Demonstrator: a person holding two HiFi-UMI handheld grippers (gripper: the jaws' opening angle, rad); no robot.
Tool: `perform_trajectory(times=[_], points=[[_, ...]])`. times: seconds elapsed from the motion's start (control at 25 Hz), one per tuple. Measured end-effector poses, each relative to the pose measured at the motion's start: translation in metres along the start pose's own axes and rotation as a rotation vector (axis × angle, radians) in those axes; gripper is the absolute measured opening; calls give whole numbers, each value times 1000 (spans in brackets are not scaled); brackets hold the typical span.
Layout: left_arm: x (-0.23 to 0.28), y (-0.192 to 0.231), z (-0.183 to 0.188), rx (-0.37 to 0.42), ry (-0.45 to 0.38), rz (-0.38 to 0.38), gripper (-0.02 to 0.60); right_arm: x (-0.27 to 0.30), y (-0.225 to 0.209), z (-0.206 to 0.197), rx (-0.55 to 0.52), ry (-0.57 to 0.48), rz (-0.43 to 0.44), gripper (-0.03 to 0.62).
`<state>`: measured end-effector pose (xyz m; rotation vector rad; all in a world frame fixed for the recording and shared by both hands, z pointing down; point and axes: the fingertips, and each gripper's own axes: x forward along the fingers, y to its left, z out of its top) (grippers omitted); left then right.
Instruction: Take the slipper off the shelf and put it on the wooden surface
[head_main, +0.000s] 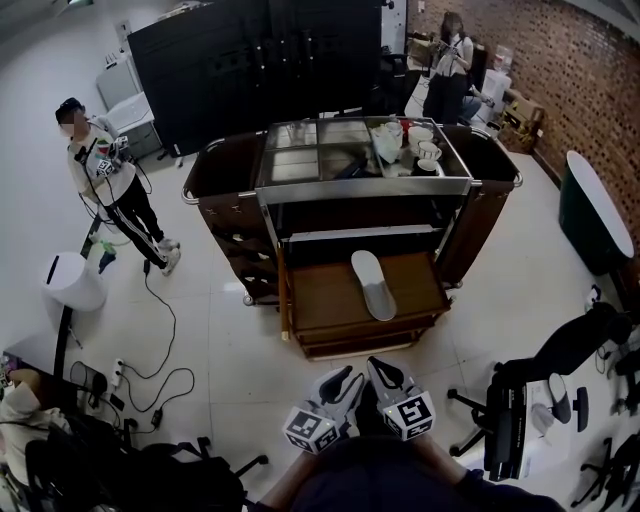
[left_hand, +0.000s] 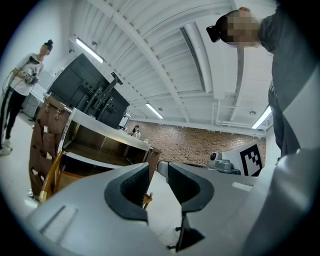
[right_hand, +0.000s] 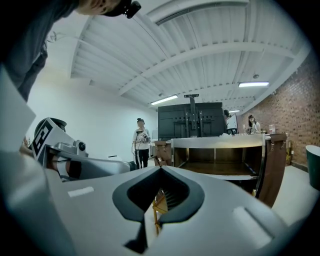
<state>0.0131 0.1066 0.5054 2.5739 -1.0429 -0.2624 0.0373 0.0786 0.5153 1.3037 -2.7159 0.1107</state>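
A grey-white slipper (head_main: 372, 284) lies flat on the pull-out wooden surface (head_main: 325, 300) at the front of the brown service cart (head_main: 230, 170), its toe pointing away from me. Both grippers hang side by side low over the floor, well short of the cart. My left gripper (head_main: 345, 377) (left_hand: 158, 167) stands a little open, a narrow gap between its jaws and nothing in it. My right gripper (head_main: 378, 366) (right_hand: 160, 170) is shut, its tips meeting, and it holds nothing. The cart's open shelf (right_hand: 220, 167) shows ahead in the right gripper view.
Cups and cloths (head_main: 422, 148) sit on the cart's top. A person (head_main: 108, 180) stands at the left by a white stool (head_main: 74, 282), with cables (head_main: 160, 345) on the floor. Another person (head_main: 448, 62) is at the back. Black office chairs (head_main: 520, 400) stand at the right.
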Motion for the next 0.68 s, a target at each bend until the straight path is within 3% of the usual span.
perform_trajectory(times=[0.68], points=[[-7, 14, 3, -6, -9, 17, 121, 8, 5, 0, -2, 12, 12, 2]])
